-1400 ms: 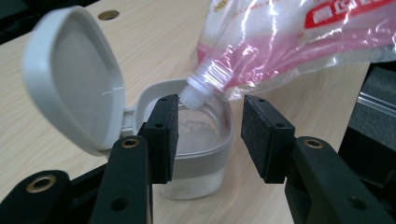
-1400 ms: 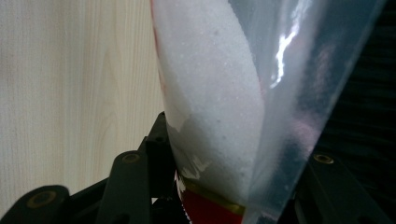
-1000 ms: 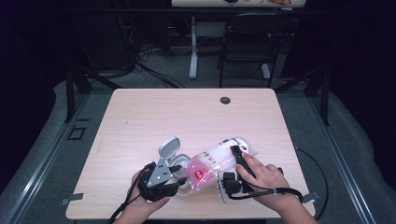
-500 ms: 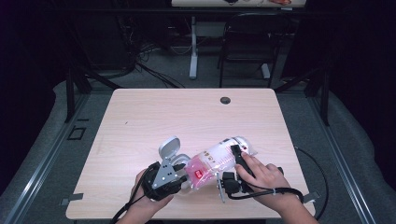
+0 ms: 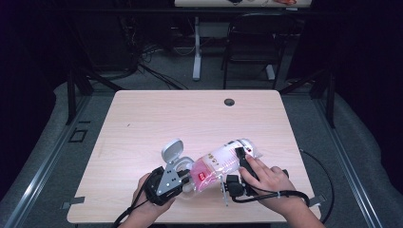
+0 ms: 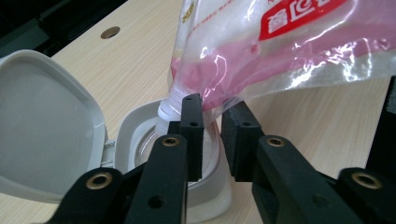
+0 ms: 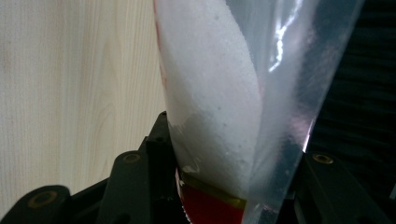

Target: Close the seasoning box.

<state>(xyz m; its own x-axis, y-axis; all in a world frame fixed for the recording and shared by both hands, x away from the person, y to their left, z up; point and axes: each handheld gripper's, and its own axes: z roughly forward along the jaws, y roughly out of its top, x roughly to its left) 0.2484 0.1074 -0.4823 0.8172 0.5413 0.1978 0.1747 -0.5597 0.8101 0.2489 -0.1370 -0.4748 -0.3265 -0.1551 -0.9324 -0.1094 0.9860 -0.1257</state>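
While the pouch (image 5: 221, 164) lies tilted over the open jar (image 6: 140, 140), left fingers (image 6: 194, 130) just narrowed, pinching its lower corner beside the spout, right fingers (image 7: 135, 186) spread wide, clamping its far end.

Both forearms come in from the near edge. The left hand (image 5: 142, 202) holds the left tool (image 5: 186, 176) low at the near left, pointing right; its jaws have just been closing and stand narrowly apart. The right hand (image 5: 266, 178) holds the right tool (image 5: 237, 164) at the near right, jaws spread wide and clamped.
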